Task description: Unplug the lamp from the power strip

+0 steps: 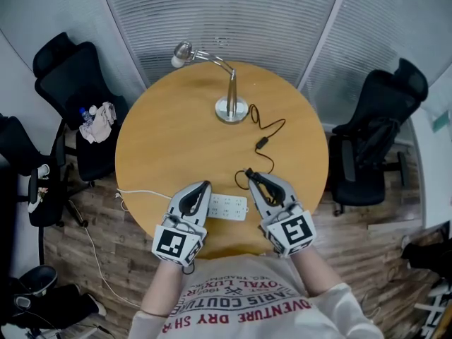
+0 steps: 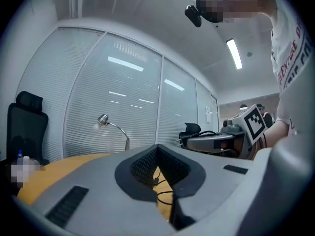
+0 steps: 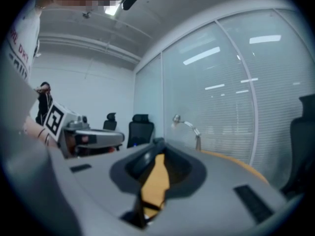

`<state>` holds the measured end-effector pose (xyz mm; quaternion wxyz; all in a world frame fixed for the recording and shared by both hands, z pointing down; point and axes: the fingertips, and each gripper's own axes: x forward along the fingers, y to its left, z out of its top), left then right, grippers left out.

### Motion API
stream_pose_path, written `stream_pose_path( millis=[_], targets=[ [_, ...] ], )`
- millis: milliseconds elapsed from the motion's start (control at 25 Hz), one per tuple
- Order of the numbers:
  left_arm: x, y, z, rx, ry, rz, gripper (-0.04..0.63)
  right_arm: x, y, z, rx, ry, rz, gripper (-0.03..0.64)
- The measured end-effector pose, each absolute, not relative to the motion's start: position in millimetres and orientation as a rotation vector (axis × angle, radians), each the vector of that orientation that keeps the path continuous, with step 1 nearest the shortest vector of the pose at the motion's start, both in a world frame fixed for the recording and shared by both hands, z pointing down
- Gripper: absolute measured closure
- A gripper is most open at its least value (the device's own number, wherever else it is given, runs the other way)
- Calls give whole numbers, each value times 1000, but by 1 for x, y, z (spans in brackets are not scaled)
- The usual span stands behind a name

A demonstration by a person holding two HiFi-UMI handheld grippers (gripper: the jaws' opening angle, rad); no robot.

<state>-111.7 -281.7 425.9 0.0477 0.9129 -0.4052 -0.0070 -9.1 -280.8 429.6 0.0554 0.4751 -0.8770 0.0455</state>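
Flanking the power strip [image 1: 227, 207], left fingers [image 1: 201, 191] sit closed, right fingers [image 1: 261, 185] pinch the plug [image 1: 248, 172].

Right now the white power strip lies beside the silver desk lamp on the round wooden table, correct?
No. The head view shows the white power strip at the near edge of the round wooden table, far from the silver desk lamp.

power strip [image 1: 227, 207] at table [image 1: 162, 140] near edge, lamp [image 1: 231, 97] behind
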Motion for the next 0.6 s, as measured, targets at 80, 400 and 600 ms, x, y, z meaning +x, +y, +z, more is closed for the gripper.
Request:
stream_pose_path(
  millis=[80,400,600],
  targets=[
    [-111,-282,425,2789,-1230,-18,568,-9,-281,427,1454,-2667,134,545],
    [-113,-283,423,2791,-1238,16,568,-7,-281,429,1483,-2650,143,545],
    [-113,-285,431,2769,-1251,96,568,-5,-280,433,1498,-2636,154,545]
  ],
)
